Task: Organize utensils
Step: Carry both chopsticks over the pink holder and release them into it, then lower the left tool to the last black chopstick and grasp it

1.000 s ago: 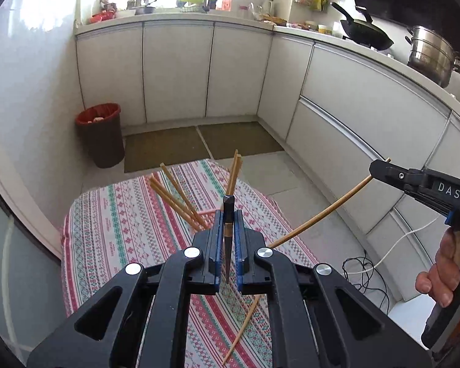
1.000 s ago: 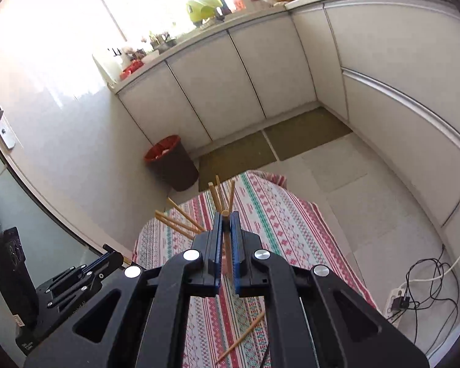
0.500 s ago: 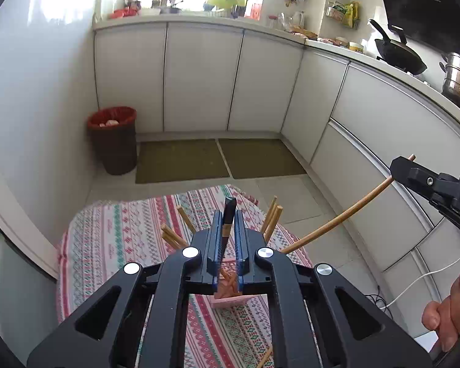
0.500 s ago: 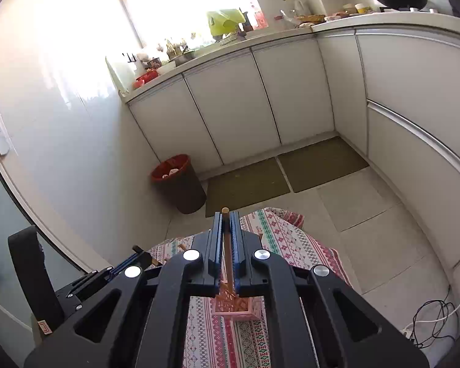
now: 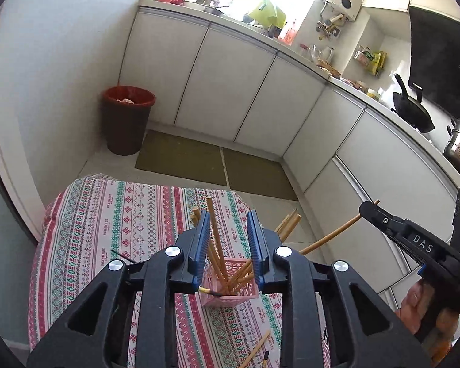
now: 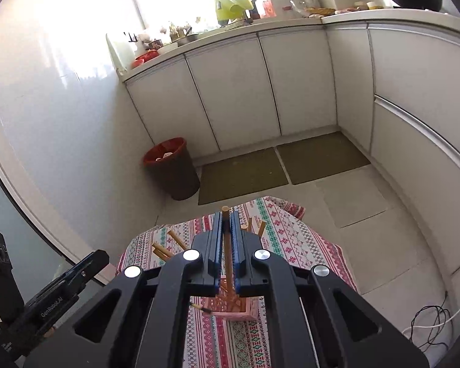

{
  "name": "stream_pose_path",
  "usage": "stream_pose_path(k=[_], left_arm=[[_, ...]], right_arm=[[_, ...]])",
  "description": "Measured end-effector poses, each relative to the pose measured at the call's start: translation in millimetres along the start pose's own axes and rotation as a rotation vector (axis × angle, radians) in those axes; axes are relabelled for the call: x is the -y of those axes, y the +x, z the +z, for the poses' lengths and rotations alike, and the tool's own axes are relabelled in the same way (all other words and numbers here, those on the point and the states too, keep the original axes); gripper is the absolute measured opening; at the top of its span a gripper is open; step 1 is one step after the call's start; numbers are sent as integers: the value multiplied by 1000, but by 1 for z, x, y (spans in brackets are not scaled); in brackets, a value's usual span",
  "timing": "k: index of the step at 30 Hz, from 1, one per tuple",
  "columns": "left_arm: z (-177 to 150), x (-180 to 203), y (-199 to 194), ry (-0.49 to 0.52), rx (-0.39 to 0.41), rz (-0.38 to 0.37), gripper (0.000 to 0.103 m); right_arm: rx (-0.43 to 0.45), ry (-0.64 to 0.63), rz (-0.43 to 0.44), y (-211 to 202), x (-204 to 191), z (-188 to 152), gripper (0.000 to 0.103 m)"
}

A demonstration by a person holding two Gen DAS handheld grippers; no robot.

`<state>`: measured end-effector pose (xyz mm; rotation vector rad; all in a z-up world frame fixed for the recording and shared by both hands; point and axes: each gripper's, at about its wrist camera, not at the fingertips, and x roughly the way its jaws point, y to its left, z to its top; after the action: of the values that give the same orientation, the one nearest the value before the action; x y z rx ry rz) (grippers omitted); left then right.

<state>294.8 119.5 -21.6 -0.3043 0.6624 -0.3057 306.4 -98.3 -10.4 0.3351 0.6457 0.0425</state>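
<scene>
A pink lattice holder [image 5: 233, 294] stands on the patterned tablecloth [image 5: 113, 214] with several wooden chopsticks [image 5: 214, 239] in it. My left gripper [image 5: 227, 224] is open just above the holder, with nothing between its pads. A dark-tipped chopstick [image 5: 208, 291] leans at the holder's near left rim. My right gripper [image 6: 226, 217] is shut on one wooden chopstick [image 6: 227, 245] and holds it upright above the holder [image 6: 234, 306]. In the left wrist view the right gripper [image 5: 368, 210] is at the right, with its chopstick [image 5: 331, 237] slanting down towards the holder.
Two loose chopsticks [image 5: 256, 349] lie on the cloth near the front edge. A red waste bin [image 5: 126, 119] stands on the floor by white cabinets [image 5: 224, 86]. Floor mats [image 5: 211, 162] lie beyond the table. Cables [image 6: 429, 328] lie on the floor at the right.
My left gripper has opened and let go of the dark-tipped chopstick, which now rests at the holder's rim. My right gripper has stayed shut on its chopstick over the holder.
</scene>
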Motion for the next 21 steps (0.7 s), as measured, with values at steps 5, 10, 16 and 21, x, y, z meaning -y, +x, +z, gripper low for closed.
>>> stream_pose_path(k=[5,10,16,21], left_arm=[[3,-22,-5,-52,6,35,30],[5,-59,-4,-137,-6,98,42],[-16,-133,54,-253,-229,302,45],[-58,-201,124,-385,-442,476,46]], right_arm=[[-20,-15,-11,11,-8,-5,6],[-22,-41,-30,24,-17,-9,6],[-22,-53,-25,26,-23,-11,6],[-20,-57,-13,27,-26,-9,6]])
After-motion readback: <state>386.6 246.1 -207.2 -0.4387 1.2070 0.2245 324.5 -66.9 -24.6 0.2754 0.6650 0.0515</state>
